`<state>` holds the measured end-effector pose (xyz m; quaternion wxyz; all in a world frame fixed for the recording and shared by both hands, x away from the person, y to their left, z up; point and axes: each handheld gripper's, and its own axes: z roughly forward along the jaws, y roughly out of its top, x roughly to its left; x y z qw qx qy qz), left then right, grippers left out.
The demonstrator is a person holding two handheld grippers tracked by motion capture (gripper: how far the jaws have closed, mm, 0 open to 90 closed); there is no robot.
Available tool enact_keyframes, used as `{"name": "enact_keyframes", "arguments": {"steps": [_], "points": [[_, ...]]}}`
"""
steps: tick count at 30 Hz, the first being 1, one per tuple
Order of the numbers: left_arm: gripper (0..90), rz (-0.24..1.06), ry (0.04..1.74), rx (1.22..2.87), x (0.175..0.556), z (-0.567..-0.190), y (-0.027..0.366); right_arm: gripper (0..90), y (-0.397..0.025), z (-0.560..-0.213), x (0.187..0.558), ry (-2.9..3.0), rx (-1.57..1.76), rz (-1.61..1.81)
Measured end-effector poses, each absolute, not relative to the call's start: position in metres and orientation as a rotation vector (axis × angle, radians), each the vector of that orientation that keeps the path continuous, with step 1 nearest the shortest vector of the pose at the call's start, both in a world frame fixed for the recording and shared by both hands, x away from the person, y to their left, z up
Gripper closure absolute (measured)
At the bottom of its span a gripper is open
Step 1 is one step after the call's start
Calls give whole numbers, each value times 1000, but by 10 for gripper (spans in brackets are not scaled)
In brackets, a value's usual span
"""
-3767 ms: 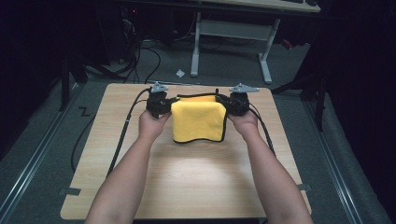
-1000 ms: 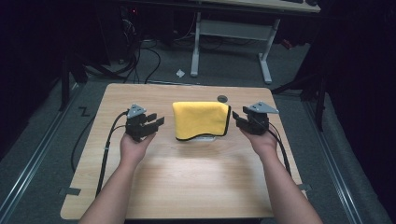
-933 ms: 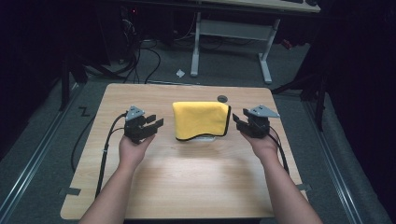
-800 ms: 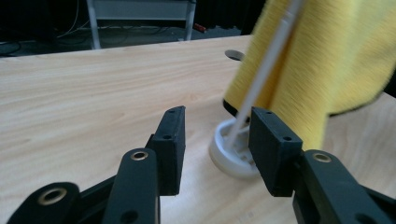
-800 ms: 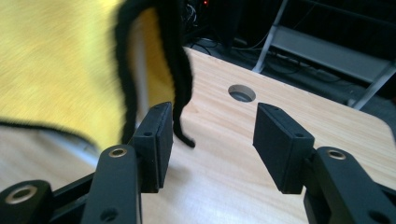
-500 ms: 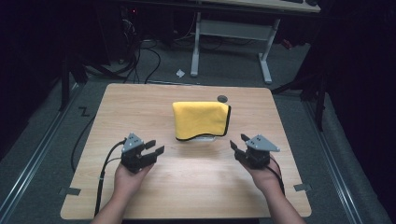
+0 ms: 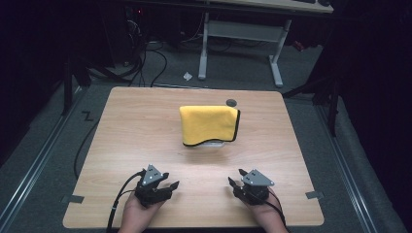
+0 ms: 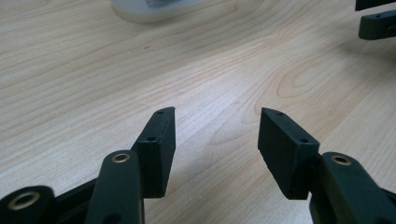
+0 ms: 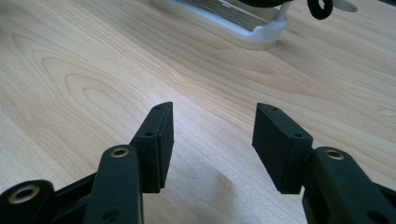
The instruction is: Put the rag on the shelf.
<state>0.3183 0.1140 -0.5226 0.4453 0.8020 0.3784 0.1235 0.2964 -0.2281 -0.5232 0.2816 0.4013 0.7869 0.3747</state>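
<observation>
Two grippers, my left gripper and right gripper, sat empty with fingers spread at the bench's near edge, while the yellow cloth lay well ahead, roughly midway between them, neither hand clearly nearer.

no text, label, brand or number can be read anywhere.
</observation>
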Motion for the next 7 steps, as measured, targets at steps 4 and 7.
{"name": "enact_keyframes", "arguments": {"steps": [4,7], "points": [[460,317,930,2010,318,-526,115,480,-232,-524,298,2106,1081,1006],[459,282,958,1974,320,-526,120,480,-235,-525,300,2094,1109,1006]]}}
